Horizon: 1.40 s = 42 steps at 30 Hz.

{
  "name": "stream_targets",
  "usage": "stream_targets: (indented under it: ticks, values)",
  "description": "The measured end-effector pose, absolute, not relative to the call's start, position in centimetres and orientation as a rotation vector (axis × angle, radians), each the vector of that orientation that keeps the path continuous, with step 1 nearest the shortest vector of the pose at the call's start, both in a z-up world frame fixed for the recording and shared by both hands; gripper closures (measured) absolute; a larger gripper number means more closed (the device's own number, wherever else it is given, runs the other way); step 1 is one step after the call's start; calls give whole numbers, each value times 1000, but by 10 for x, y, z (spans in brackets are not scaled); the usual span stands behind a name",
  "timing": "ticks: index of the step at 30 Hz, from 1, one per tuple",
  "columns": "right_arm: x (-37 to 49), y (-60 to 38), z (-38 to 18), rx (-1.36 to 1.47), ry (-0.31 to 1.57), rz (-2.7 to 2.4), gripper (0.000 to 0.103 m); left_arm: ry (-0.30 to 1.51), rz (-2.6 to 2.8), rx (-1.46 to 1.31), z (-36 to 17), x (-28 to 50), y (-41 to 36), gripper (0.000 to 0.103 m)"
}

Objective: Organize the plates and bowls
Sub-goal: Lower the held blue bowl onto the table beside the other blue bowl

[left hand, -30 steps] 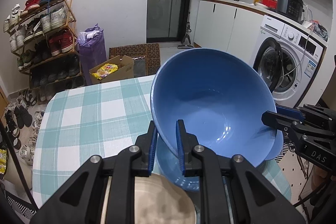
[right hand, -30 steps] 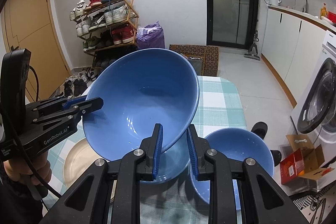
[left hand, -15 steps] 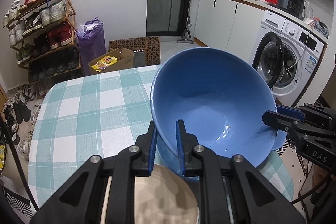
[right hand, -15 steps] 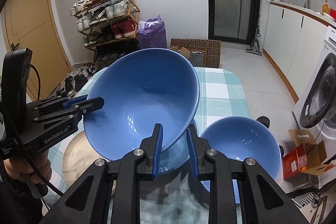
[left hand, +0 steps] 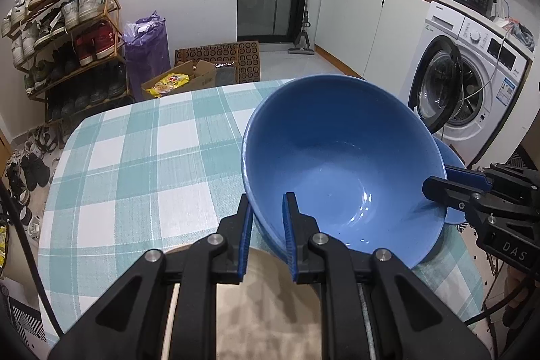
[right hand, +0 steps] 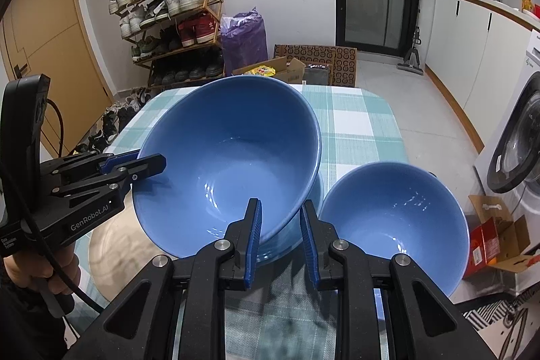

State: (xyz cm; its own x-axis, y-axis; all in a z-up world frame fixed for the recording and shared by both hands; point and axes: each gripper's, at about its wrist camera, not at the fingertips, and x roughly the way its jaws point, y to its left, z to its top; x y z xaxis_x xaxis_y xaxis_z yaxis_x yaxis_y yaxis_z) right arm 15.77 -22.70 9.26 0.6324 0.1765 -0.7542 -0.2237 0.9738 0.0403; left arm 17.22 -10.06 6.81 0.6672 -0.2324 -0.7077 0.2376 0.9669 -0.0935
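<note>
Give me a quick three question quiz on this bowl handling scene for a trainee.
1. True or false: both the left hand-held gripper and the right hand-held gripper clamp the rim of the big blue bowl.
2. What lies directly under the big blue bowl? A. a blue plate B. a pan C. a cup
3. Fill in: the smaller blue bowl sits on the ____ cloth.

Key: 1 true; 2 A; 3 checked

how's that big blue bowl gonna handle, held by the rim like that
The big blue bowl looks glazed and glossy, so probably slippery. It seems rigid and likely breakable. Tilted between left gripper and right gripper, it could pivot if one loosens.
</note>
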Motion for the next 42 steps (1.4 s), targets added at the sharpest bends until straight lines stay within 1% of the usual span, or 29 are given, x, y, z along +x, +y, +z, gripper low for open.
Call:
stream_targets:
  ticks: [23,42]
  values:
    - [170,-221,62,-88,911,215,80,840,-243,48,46,179,-105,87]
    - [168,-218,54,-144,930,195,79,859,-230,87,38,182,-113,87]
